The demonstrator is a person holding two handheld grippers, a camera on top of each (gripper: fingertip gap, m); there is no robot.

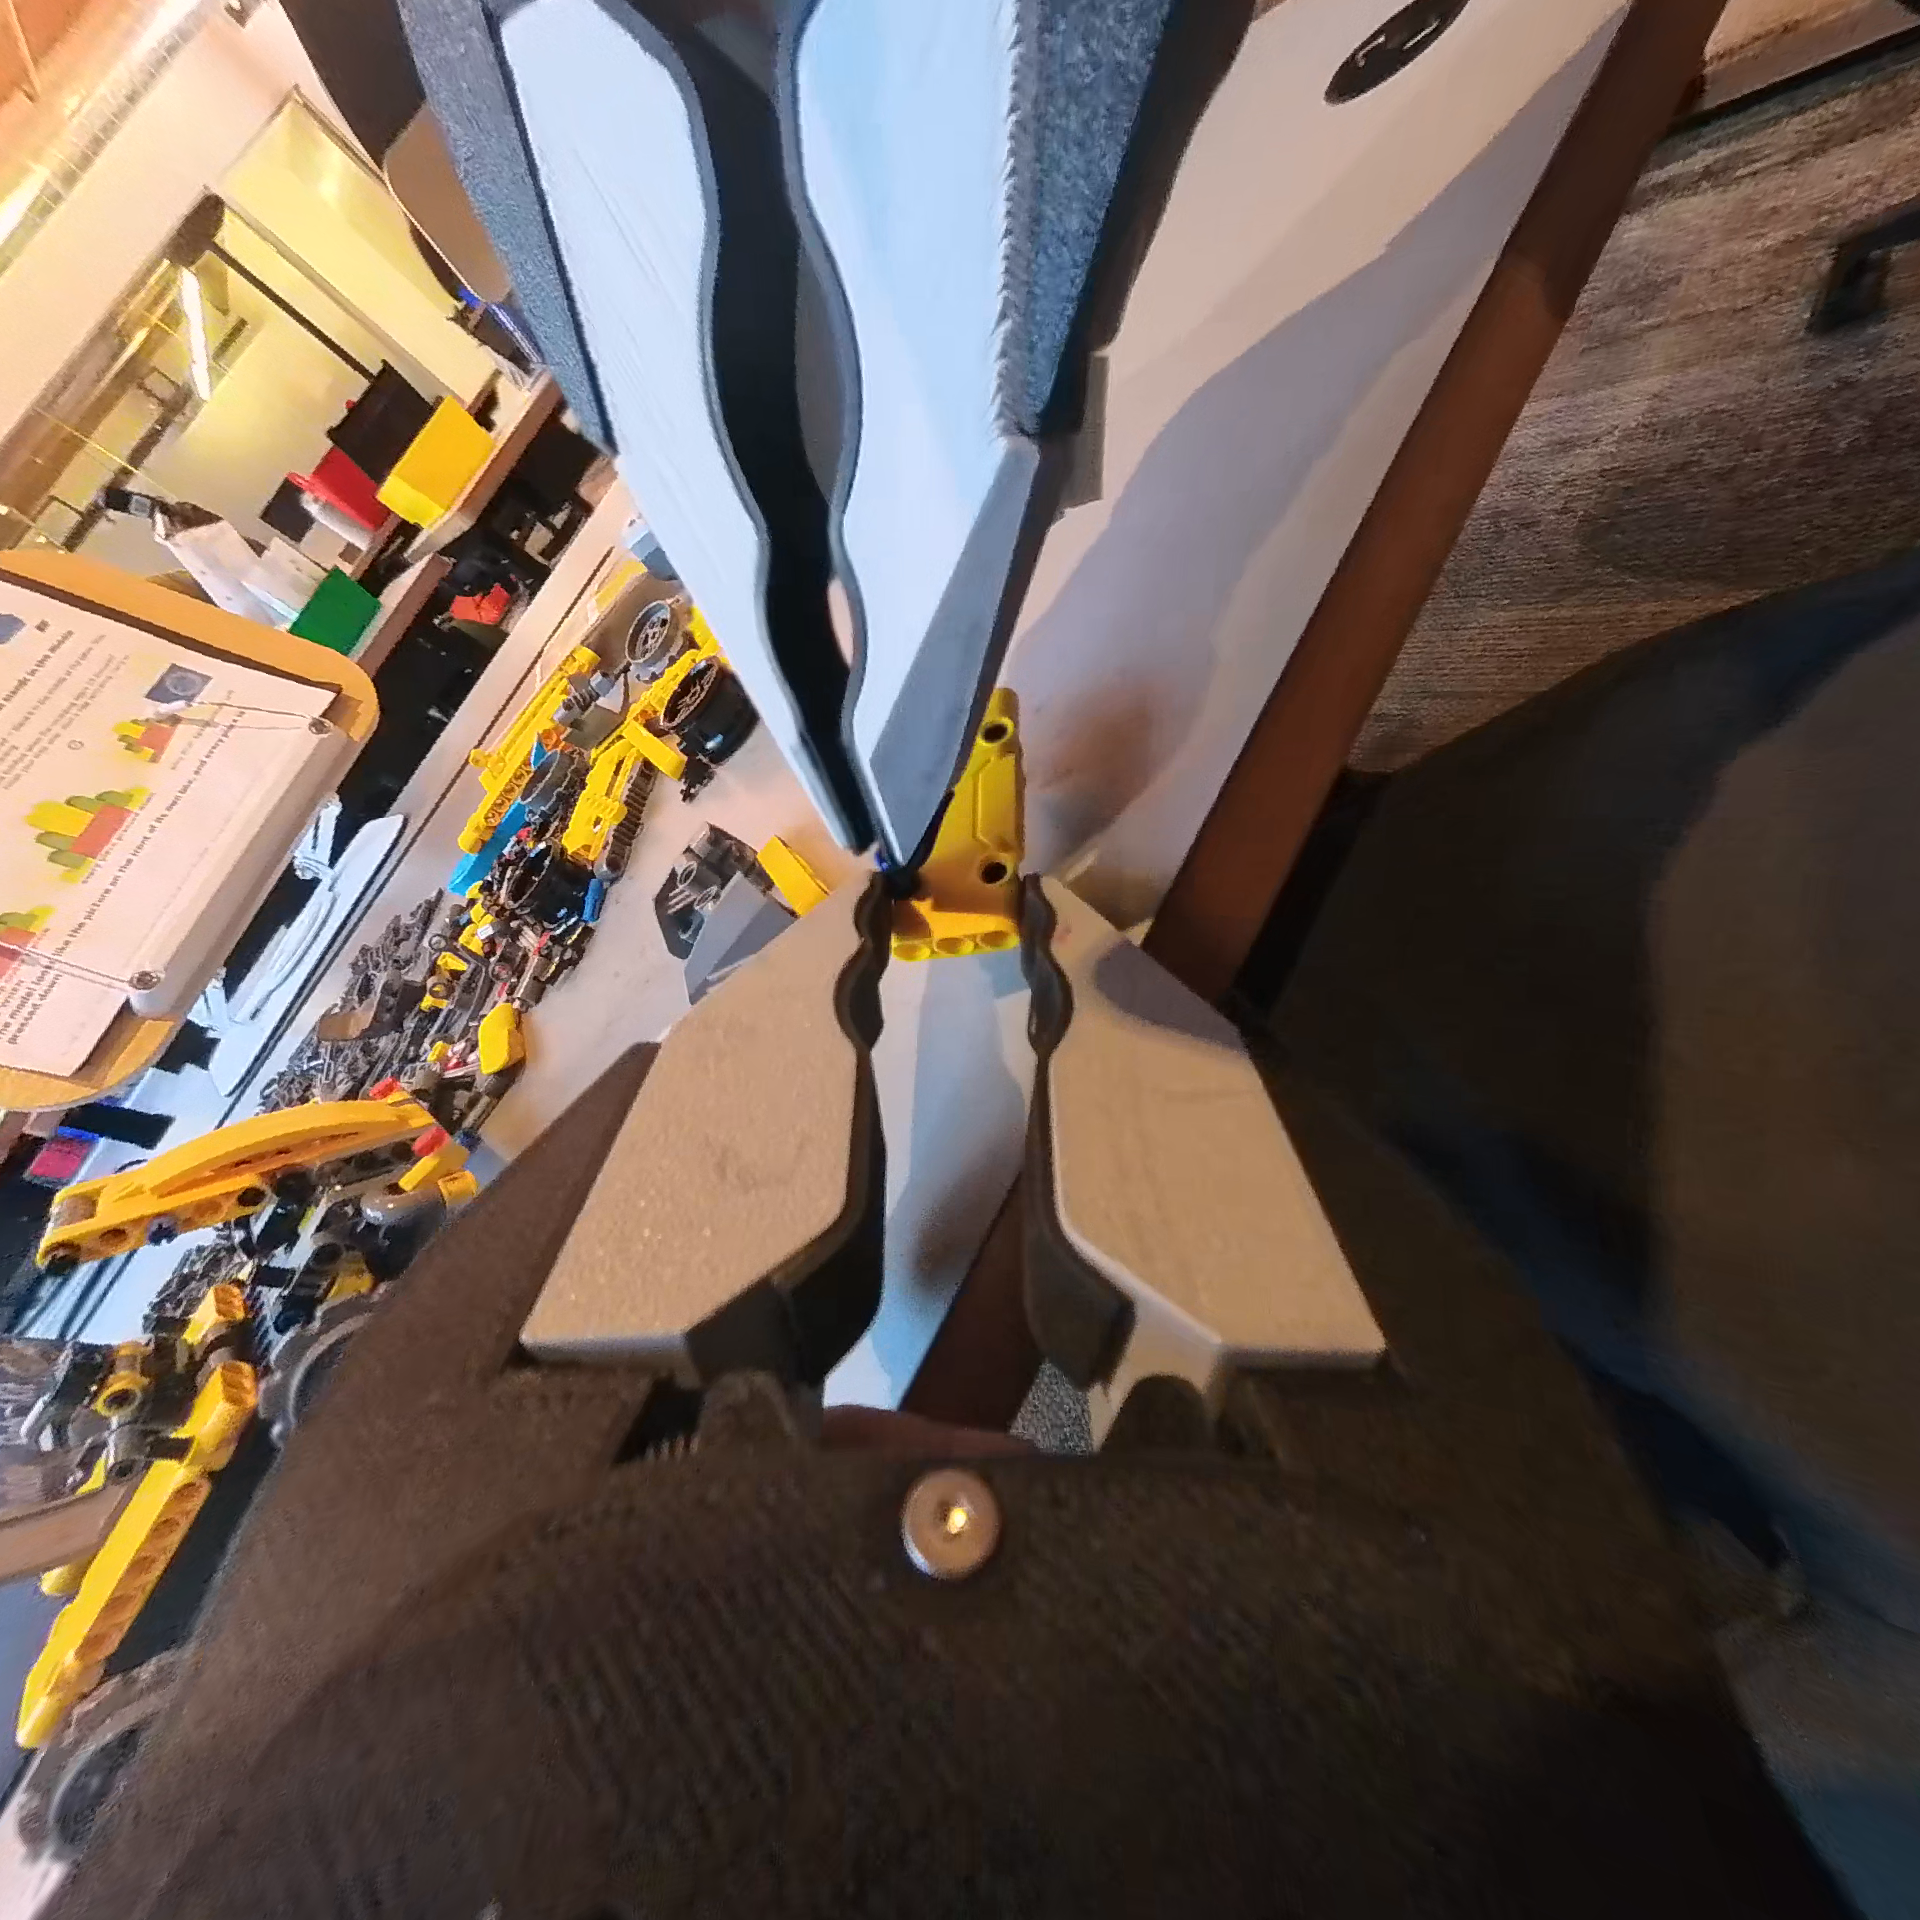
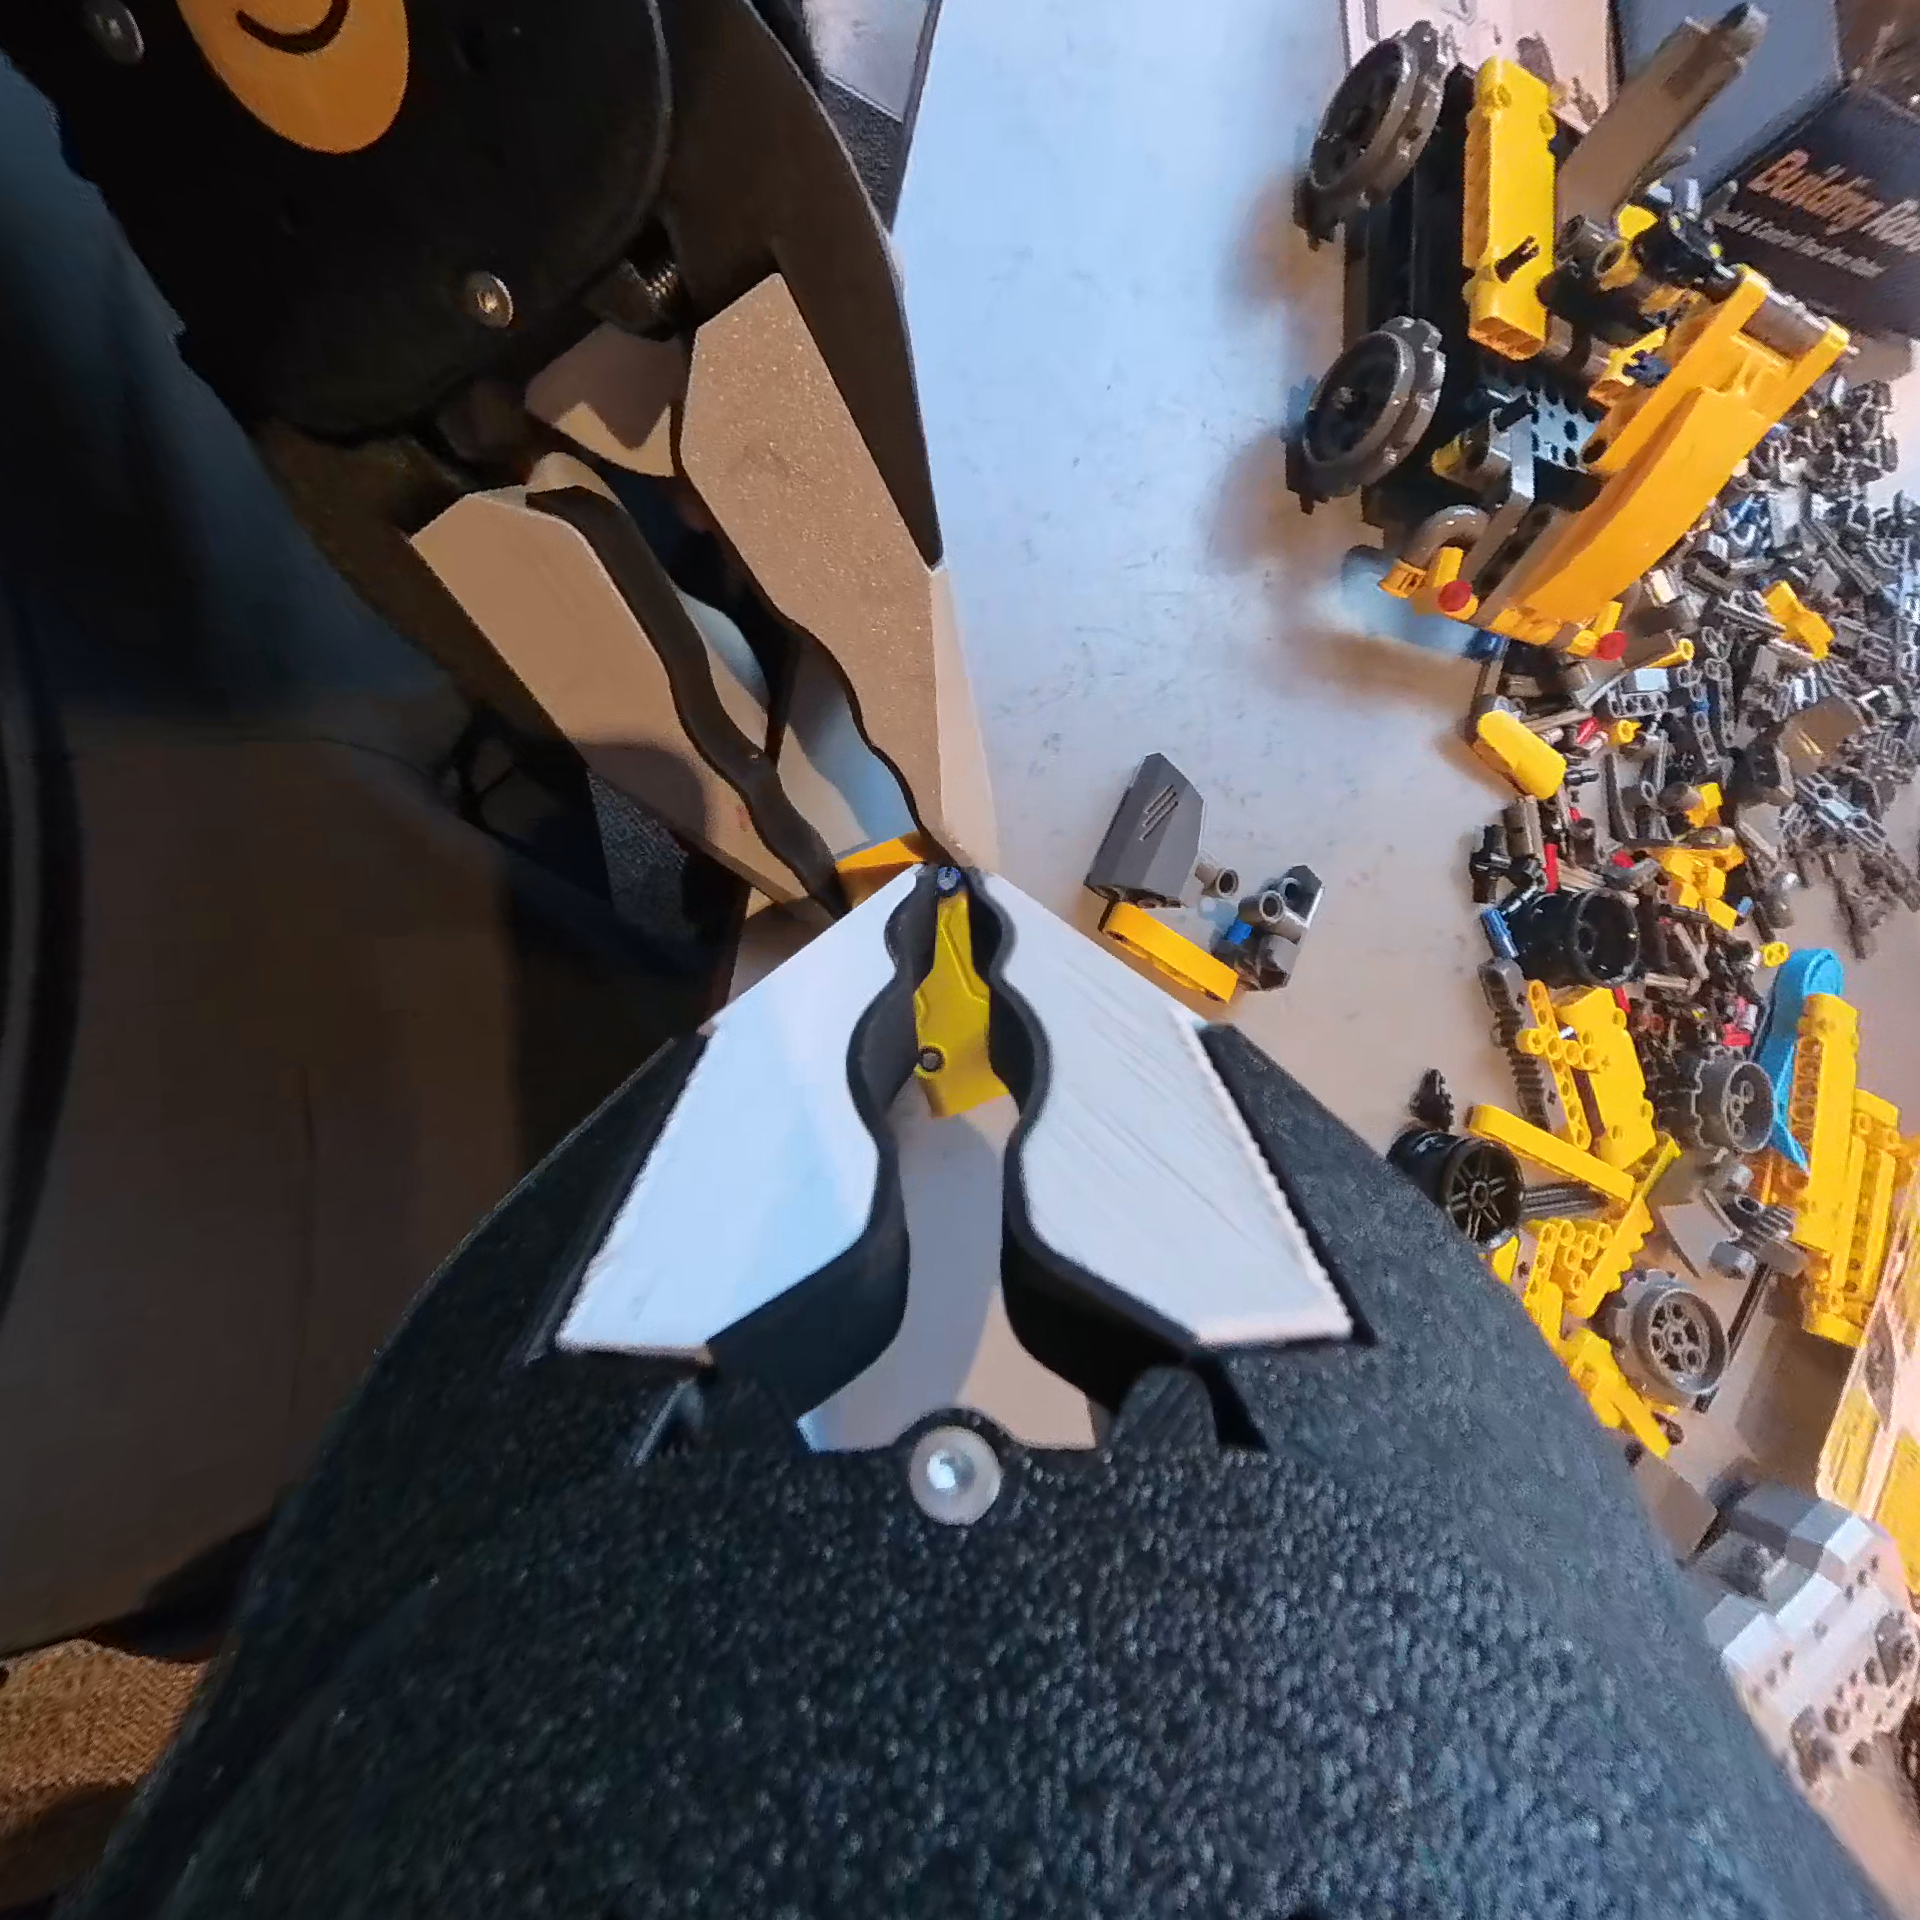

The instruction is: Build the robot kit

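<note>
My left gripper (image 1: 951, 899) is shut on a yellow perforated panel piece (image 1: 987, 810) and holds it just above the white table (image 1: 1195, 436). My right gripper (image 1: 888, 857) comes in from above in the left wrist view, its tips meeting at the panel's edge. In the right wrist view my right gripper (image 2: 945, 883) is shut at its tips on a small blue pin (image 2: 944, 880), which touches the yellow panel (image 2: 951, 1013). The left gripper (image 2: 894, 873) enters there from the upper left.
A heap of yellow, black and grey building parts (image 2: 1662, 883) lies right of the grippers, with a part-built yellow wheeled model (image 2: 1538, 343). A dark grey panel (image 2: 1148, 831) and a yellow beam (image 2: 1174, 956) lie close by. An instruction board (image 1: 135, 790) stands left. The table's brown edge (image 1: 1351, 623) is near. My left and right fingertips are right by each other.
</note>
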